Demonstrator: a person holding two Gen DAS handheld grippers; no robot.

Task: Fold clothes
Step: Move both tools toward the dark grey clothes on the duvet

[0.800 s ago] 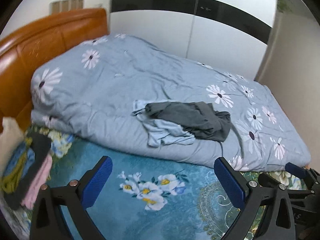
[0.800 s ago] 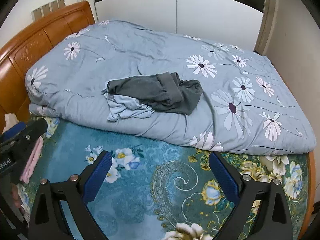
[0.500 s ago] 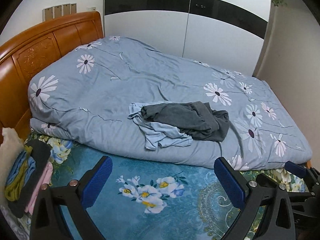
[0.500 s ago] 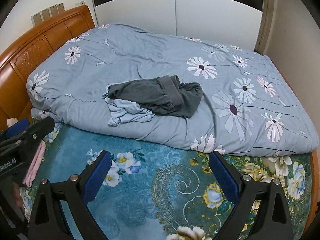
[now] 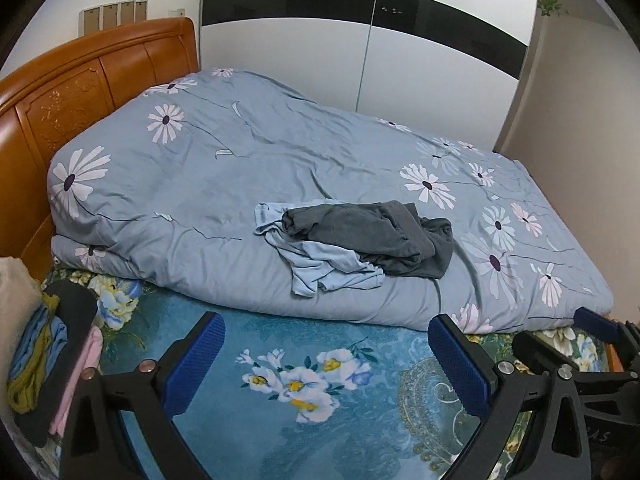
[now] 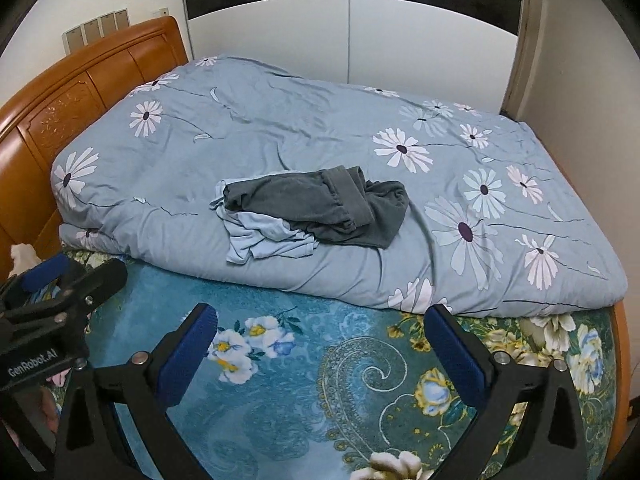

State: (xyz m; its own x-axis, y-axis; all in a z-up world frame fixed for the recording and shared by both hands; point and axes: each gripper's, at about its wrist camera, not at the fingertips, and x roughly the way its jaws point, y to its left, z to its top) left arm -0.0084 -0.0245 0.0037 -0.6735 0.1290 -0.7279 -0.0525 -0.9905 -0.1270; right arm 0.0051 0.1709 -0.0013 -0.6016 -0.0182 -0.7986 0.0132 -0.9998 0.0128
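Crumpled dark grey garment (image 5: 372, 236) lies well beyond both spread, empty claws (image 5: 326, 360) (image 6: 320, 344).

Bed filling most of both views, headboard (image 5: 60, 96) at the left edge, wardrobe doors (image 5: 360, 40) across the top behind it. Quilt (image 5: 240, 168) heaped over the upper and middle part of the frame, reaching from the headboard to the right edge. Two crumpled garments on the quilt just right of centre: upper garment (image 5: 372, 232) lying partly on the lower garment (image 5: 320, 268), which sticks out to the left and toward the bottom. Bedsheet (image 5: 280, 360) bare along the bottom, in front of the quilt. Stack of folded clothes (image 5: 44, 360) at the lower left edge. Left gripper (image 5: 324, 368) and right gripper (image 6: 320, 356) spread wide over the sheet at bottom centre, well apart from the garments.
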